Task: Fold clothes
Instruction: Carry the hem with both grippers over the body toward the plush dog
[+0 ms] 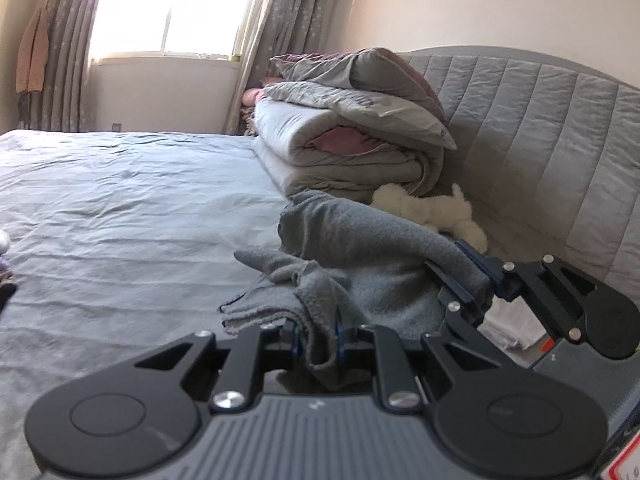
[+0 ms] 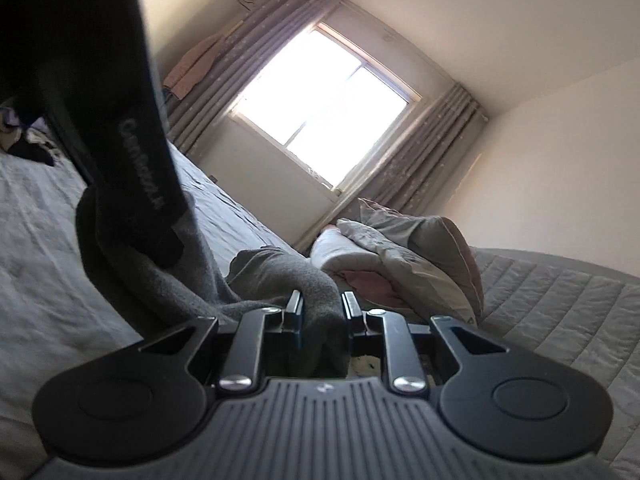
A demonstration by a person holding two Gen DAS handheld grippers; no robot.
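Here, both tongs grip one grey garment over the bed. The left tongs are clamped on a bunched corner of it; the right tongs pinch another fold, nearer the headboard. Between them the cloth sags in soft creases, its lower part touching the sheet. A white plush toy lies just behind it, beside a pile of folded quilts. Beyond them, a bright window with grey curtains.
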